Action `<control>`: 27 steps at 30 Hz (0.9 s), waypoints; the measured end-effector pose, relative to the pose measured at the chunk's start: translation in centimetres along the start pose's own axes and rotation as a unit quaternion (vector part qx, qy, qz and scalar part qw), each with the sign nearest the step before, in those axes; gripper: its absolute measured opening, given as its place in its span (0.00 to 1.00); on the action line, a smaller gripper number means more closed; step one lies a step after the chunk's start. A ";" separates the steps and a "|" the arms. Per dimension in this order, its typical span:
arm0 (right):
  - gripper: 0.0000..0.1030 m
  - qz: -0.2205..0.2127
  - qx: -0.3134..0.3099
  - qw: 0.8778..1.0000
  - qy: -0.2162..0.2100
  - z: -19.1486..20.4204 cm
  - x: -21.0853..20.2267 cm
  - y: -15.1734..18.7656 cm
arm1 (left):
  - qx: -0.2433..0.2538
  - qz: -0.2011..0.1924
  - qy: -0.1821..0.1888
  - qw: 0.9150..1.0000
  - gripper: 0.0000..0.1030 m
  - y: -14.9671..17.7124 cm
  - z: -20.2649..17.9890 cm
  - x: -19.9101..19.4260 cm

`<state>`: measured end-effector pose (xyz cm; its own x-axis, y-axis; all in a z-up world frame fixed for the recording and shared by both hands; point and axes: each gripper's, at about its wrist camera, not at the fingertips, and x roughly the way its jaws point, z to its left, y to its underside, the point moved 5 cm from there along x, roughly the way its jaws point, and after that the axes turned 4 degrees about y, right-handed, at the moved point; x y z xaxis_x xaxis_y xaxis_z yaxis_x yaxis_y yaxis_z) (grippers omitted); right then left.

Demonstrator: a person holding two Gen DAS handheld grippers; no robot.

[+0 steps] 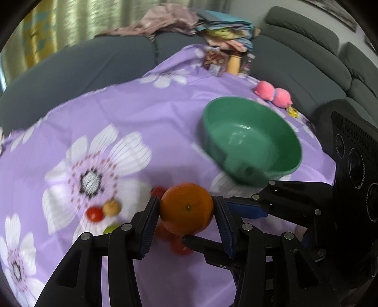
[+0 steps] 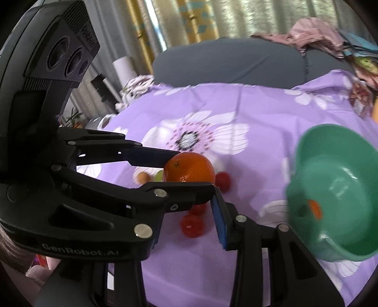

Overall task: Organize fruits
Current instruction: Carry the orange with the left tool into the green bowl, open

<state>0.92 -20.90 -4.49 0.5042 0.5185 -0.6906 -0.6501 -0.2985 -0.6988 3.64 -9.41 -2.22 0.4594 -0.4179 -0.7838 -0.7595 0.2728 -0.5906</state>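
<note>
An orange hangs above the purple flowered cloth, and my left gripper is shut on its sides; the right wrist view shows the same orange in the left gripper. My right gripper is close under it from the right, jaws apart and holding no fruit; the left gripper's right finger runs between them. The empty green bowl sits to the right, also. Several cherry tomatoes, a tan fruit and a green fruit lie on the cloth below.
A pink plush toy lies behind the bowl near the table's right edge. Snack packets and a jar stand at the far edge. A grey sofa with piled clothes wraps round the table.
</note>
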 end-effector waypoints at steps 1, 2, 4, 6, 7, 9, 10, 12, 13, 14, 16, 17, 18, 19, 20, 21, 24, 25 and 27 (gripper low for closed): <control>0.38 -0.006 0.005 1.000 0.007 -0.7 -0.5 -0.1 | 0.006 -0.002 0.002 1.000 0.46 -0.4 -0.5 0.2; 0.38 -0.009 0.009 1.000 0.011 -1.2 -0.9 -0.1 | 0.012 -0.004 0.005 1.000 0.46 -0.9 -1.1 0.4; 0.38 -0.018 0.018 0.999 0.026 -2.6 -1.8 -0.2 | 0.027 -0.006 0.012 1.000 0.46 -1.9 -2.2 0.9; 0.38 -0.023 0.027 0.999 0.037 -3.7 -2.4 -0.1 | 0.040 -0.005 0.018 0.999 0.46 -2.7 -3.3 1.5; 0.38 -0.028 0.035 0.998 0.046 -4.5 -2.8 0.0 | 0.047 -0.005 0.021 0.999 0.46 -3.1 -3.8 1.8; 0.38 -0.033 0.045 0.997 0.058 -5.6 -3.3 -0.1 | 0.061 -0.005 0.028 0.998 0.46 -4.0 -5.0 2.4; 0.38 -0.036 0.053 0.996 0.065 -6.4 -3.6 -0.1 | 0.067 -0.005 0.032 0.997 0.46 -4.4 -5.5 2.8; 0.38 -0.041 0.064 0.994 0.075 -7.5 -4.2 0.1 | 0.078 -0.004 0.040 0.996 0.46 -5.1 -6.6 3.4; 0.38 -0.043 0.071 0.993 0.080 -8.2 -4.5 0.2 | 0.083 -0.003 0.045 0.996 0.46 -5.4 -7.0 3.8; 0.38 -0.044 0.077 0.992 0.085 -8.8 -4.7 0.3 | 0.087 -0.002 0.050 0.995 0.46 -5.7 -7.4 4.1; 0.38 -0.045 0.088 0.991 0.095 -9.8 -5.1 0.6 | 0.096 0.001 0.056 0.994 0.46 -6.1 -8.3 4.7; 0.38 -0.045 0.092 0.989 0.102 -10.2 -5.2 0.6 | 0.101 0.003 0.060 0.993 0.46 -6.4 -8.9 5.0; 0.38 -0.045 0.096 0.989 0.108 -10.6 -5.3 0.7 | 0.104 0.003 0.063 0.993 0.46 -6.6 -9.2 5.3; 0.38 -0.045 0.099 0.988 0.110 -10.9 -5.5 0.8 | 0.107 0.004 0.067 0.992 0.46 -6.7 -9.5 5.5; 0.38 -0.044 0.103 0.987 0.113 -11.4 -5.5 1.0 | 0.108 0.006 0.070 0.992 0.46 -6.8 -9.8 5.7; 0.38 -0.042 0.106 0.987 0.116 -11.7 -5.4 1.0 | 0.109 0.008 0.073 0.991 0.46 -6.8 -10.0 6.0; 0.38 -0.036 0.115 0.985 0.121 -12.5 -5.2 1.3 | 0.109 0.016 0.078 0.991 0.46 -6.8 -10.5 6.8; 0.38 -0.034 0.118 0.985 0.121 -12.8 -5.1 1.4 | 0.108 0.019 0.078 0.991 0.46 -6.9 -10.6 7.1; 0.38 -0.030 0.122 0.984 0.122 -13.0 -4.8 1.6 | 0.106 0.024 0.078 0.991 0.46 -6.9 -10.7 7.5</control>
<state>4.87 -34.31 -4.75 0.6481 0.3116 -0.6949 -0.7175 -0.0560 -0.6943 7.39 -23.69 -1.97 0.3361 -0.5245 -0.7823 -0.6566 0.4650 -0.5938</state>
